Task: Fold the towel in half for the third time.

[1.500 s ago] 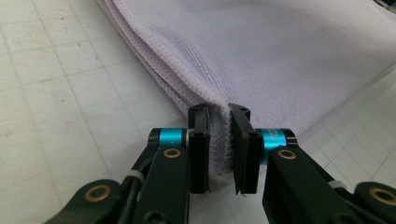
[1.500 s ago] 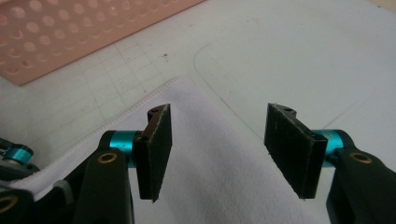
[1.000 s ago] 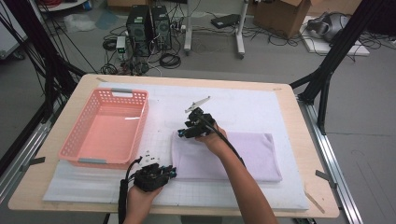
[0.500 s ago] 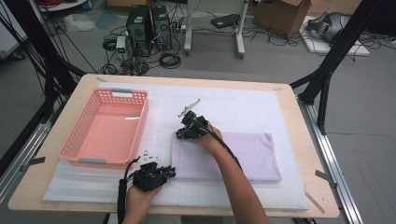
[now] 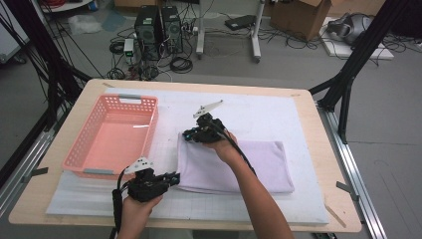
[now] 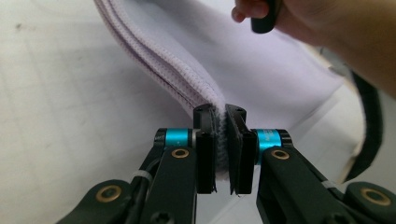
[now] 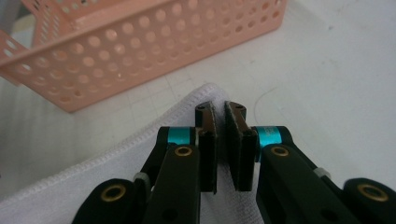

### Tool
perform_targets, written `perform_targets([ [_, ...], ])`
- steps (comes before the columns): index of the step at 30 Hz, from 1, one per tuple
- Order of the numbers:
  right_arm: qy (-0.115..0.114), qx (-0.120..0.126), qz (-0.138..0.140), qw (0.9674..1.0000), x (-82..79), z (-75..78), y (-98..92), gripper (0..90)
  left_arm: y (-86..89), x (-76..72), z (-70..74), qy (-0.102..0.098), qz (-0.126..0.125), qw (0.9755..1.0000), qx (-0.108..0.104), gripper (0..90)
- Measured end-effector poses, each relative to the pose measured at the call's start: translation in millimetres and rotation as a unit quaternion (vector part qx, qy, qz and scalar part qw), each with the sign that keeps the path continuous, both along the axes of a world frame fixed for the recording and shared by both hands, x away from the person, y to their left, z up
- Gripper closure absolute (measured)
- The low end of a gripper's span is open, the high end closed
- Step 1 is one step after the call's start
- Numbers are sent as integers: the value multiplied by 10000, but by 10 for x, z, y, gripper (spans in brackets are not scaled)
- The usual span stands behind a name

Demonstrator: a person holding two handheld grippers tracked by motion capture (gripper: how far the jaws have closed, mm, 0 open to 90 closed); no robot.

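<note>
A folded lilac towel [image 5: 249, 164] lies on the white mat. My left gripper [image 5: 171, 179] is at its near left corner. In the left gripper view the jaws [image 6: 220, 140] are shut on the stitched edge of the towel [image 6: 233, 60], having just closed a little tighter. My right gripper [image 5: 191, 135] is at the far left corner. The right gripper view has its jaws [image 7: 219, 140] pinching the towel [image 7: 116, 177] at that corner, after closing within the last second. Both corners are raised slightly off the mat.
A pink perforated basket [image 5: 112, 134] stands left of the towel and close ahead of the right gripper, where its wall [image 7: 140, 51] shows. The white mat [image 5: 278, 114] covers the wooden table [image 5: 318, 129]. Cables and boxes lie on the floor beyond.
The right gripper's jaws have closed on the far left corner. Both hands have risen a little, lifting the towel's left edge.
</note>
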State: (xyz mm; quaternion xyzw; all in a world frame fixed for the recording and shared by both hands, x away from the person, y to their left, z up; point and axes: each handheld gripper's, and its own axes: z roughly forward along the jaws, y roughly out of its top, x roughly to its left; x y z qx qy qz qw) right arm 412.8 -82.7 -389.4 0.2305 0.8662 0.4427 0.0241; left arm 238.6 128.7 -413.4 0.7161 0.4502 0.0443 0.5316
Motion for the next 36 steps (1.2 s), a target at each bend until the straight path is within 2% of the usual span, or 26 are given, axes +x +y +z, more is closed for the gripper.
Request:
perform_targets([
  [4,-34,78,14,10000,-13,126,-123,839,-96,27,72,-41,-158,9998,-115,826],
  [13,-212,132,-118,9996,-60,309,-395,839,-388,133,248,-140,-450,9989,0,824],
  [18,-293,150,-205,9992,-96,376,-577,838,-598,171,292,-186,-585,9981,49,823],
  [21,-318,166,-296,9989,-120,397,-722,838,-694,166,295,-298,-629,9976,21,824],
  [25,-342,70,-444,9984,-143,400,-935,838,-836,189,276,-262,-717,9971,-15,823],
  [28,-326,92,-547,9979,-164,392,-1077,838,-965,200,264,-249,-809,9964,-72,823],
  [31,-384,102,-613,9973,-182,375,-1196,838,-1068,227,245,-227,-889,9958,-55,823],
  [36,-343,98,-804,9961,-186,308,-1383,837,-1237,296,205,-178,-953,9953,2,821],
])
